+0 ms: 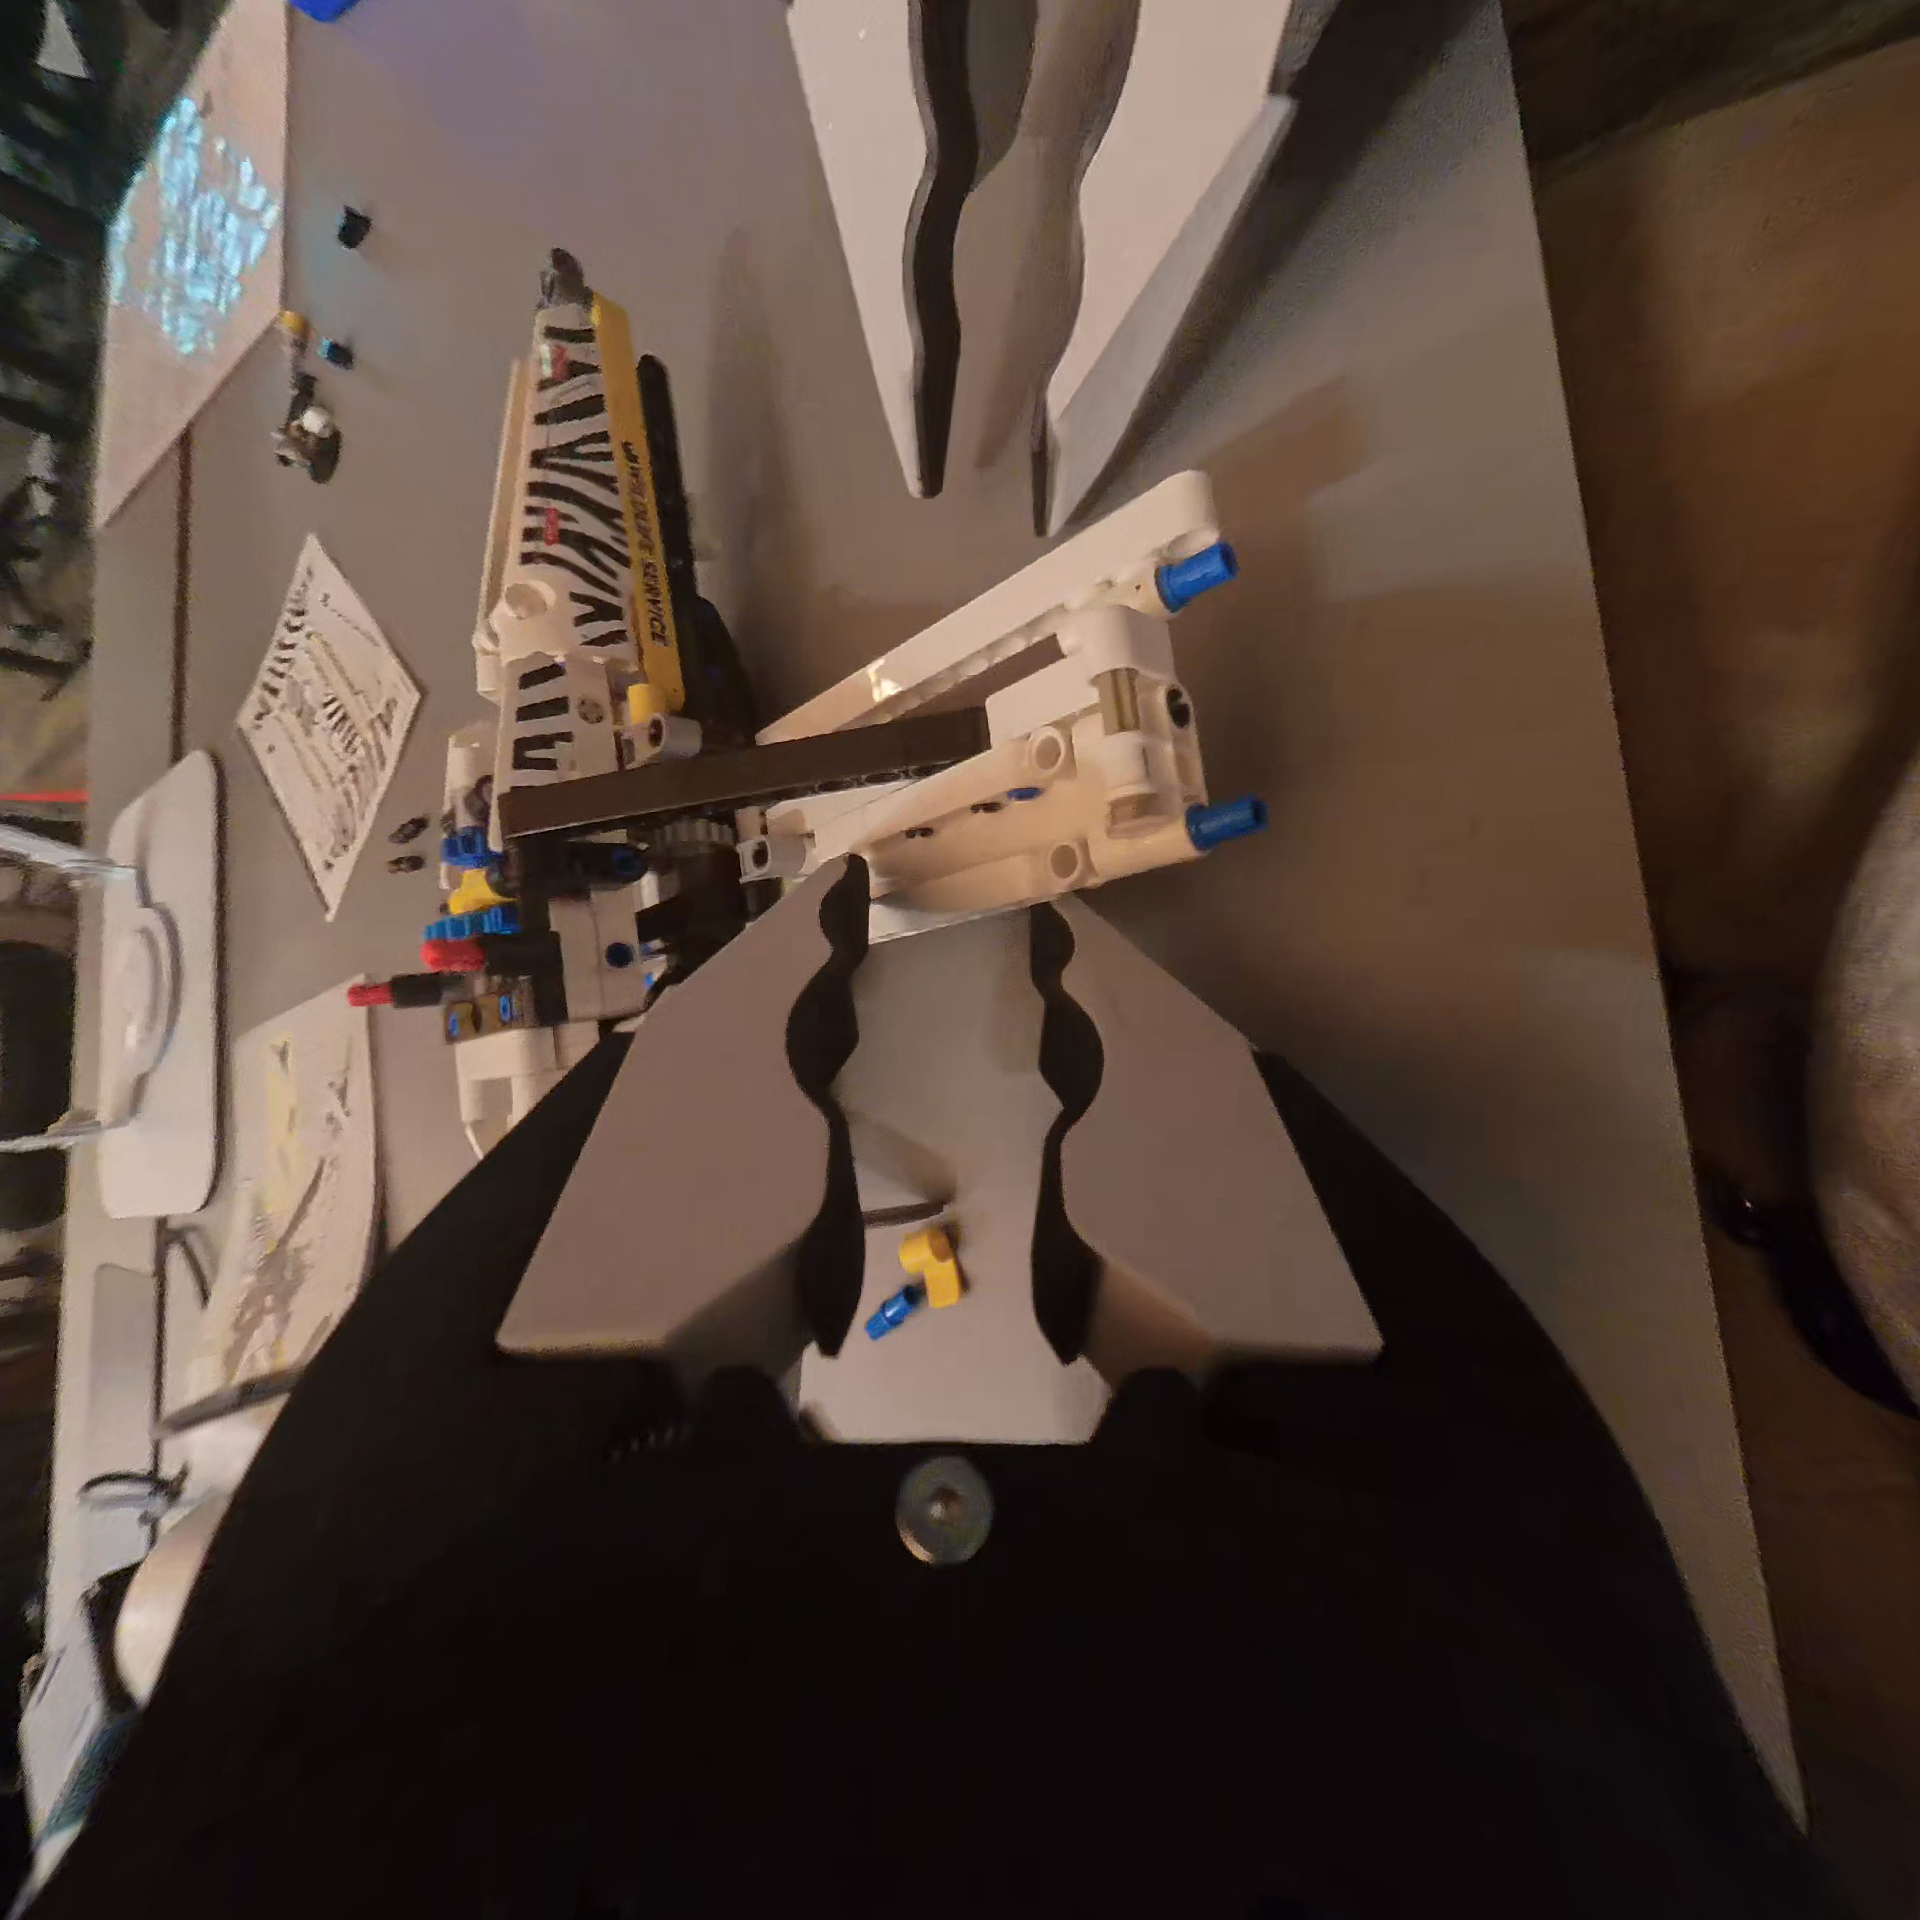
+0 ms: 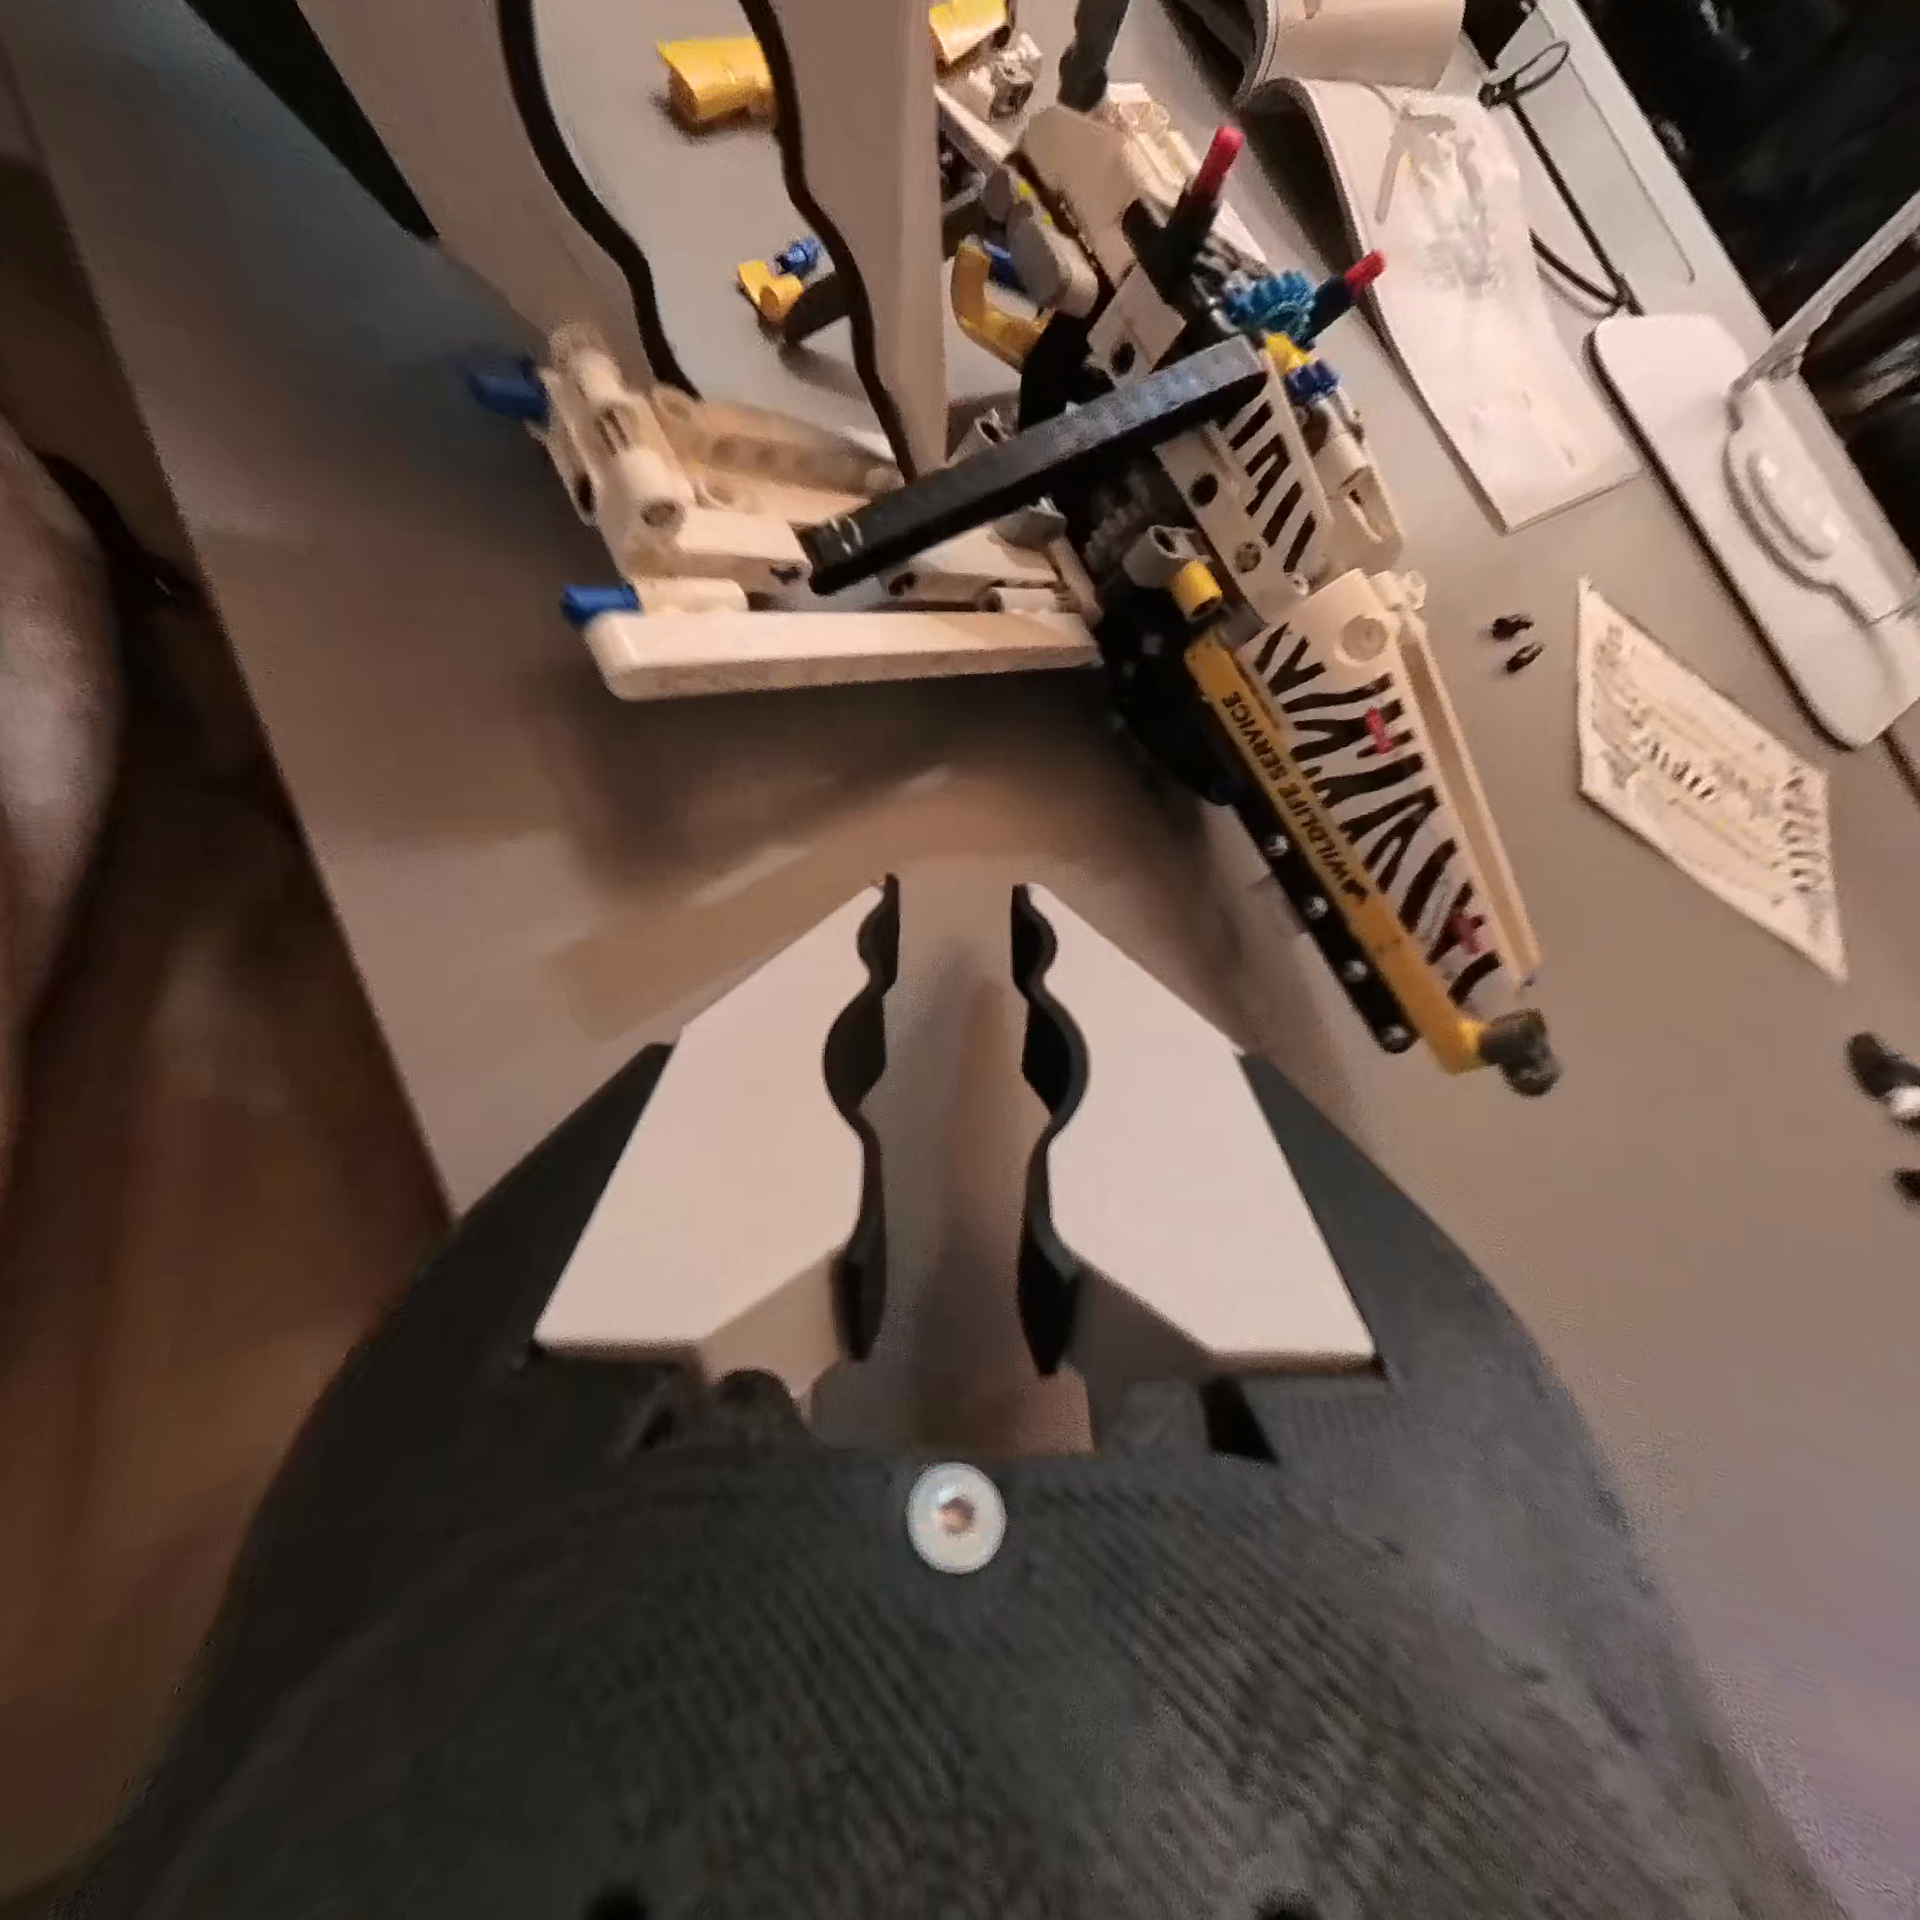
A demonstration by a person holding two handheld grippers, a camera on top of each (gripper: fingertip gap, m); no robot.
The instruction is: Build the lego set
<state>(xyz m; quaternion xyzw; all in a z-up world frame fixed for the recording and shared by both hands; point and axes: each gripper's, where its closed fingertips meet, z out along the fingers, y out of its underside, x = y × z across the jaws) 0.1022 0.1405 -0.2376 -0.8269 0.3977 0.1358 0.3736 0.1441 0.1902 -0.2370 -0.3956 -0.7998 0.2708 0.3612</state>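
A part-built lego aircraft (image 1: 582, 582) with zebra stripes and a yellow side strip lies on the grey table (image 1: 1403, 935). It also shows in the right wrist view (image 2: 1351, 748). A long black beam (image 1: 748, 790) crosses onto its white wing section (image 1: 1039, 748), which carries blue pins. My left gripper (image 1: 951, 899) has its fingertips either side of the wing's lower edge, which fills the gap. A yellow connector (image 1: 935, 1262) and a blue pin (image 1: 891, 1311) lie on the table between its fingers. My right gripper (image 2: 954, 894) is slightly open and empty, short of the wing (image 2: 831, 644).
A sticker sheet (image 1: 327, 717) and small black pins (image 1: 405, 842) lie left of the model. An instruction booklet (image 1: 291, 1174) and a white tray (image 1: 166, 987) sit farther left. More loose parts (image 1: 307, 426) lie at the back. The table edge (image 1: 1662, 1039) runs along the right. Tip to tip, the grippers are about 8 centimeters apart.
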